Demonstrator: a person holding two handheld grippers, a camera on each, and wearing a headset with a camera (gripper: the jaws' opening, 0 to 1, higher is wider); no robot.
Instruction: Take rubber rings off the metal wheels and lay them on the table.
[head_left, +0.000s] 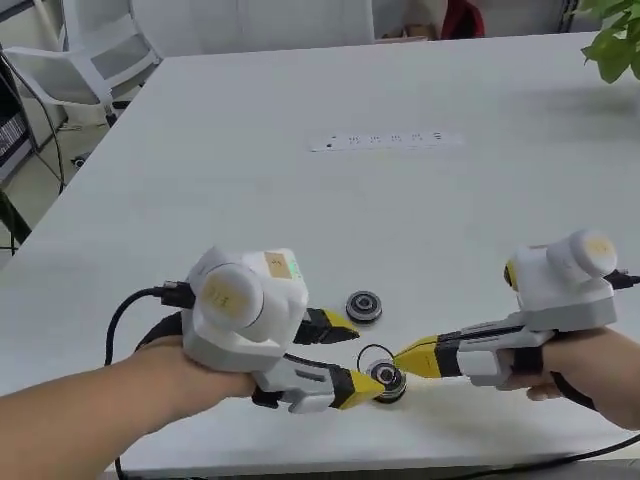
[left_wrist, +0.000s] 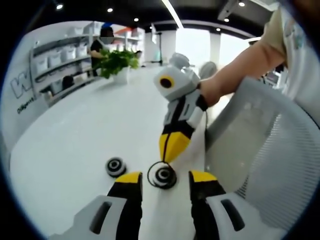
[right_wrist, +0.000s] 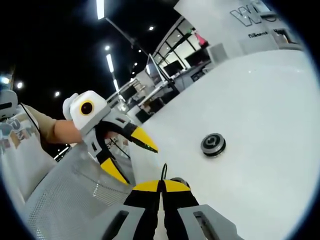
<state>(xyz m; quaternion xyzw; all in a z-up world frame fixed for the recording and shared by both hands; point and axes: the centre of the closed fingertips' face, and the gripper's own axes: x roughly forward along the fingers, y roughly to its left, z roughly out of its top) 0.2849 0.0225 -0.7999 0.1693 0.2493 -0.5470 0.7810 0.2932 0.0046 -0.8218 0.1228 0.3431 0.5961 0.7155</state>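
Near the table's front edge stands a small metal wheel (head_left: 388, 380) (left_wrist: 164, 175) with a thin black rubber ring (head_left: 372, 352) (left_wrist: 151, 172) looped loosely off it. My right gripper (head_left: 402, 360) (right_wrist: 161, 186) is shut on that ring (right_wrist: 163, 171), its yellow tips (left_wrist: 172, 145) right at the wheel (right_wrist: 180, 180). From the left my left gripper (head_left: 355, 357) (left_wrist: 165, 181) reaches in open, one jaw on each side of the wheel without touching it. A second wheel (head_left: 364, 306) (left_wrist: 115, 166) (right_wrist: 213, 144) with its ring on lies a little farther back.
A white power strip (head_left: 385, 140) lies mid-table. At the far right corner is a green plant (head_left: 615, 40), and an office chair (head_left: 90, 60) stands beyond the left edge. The table's front edge (head_left: 300, 462) runs just below the grippers, with a mesh chair (left_wrist: 260, 150) beside it.
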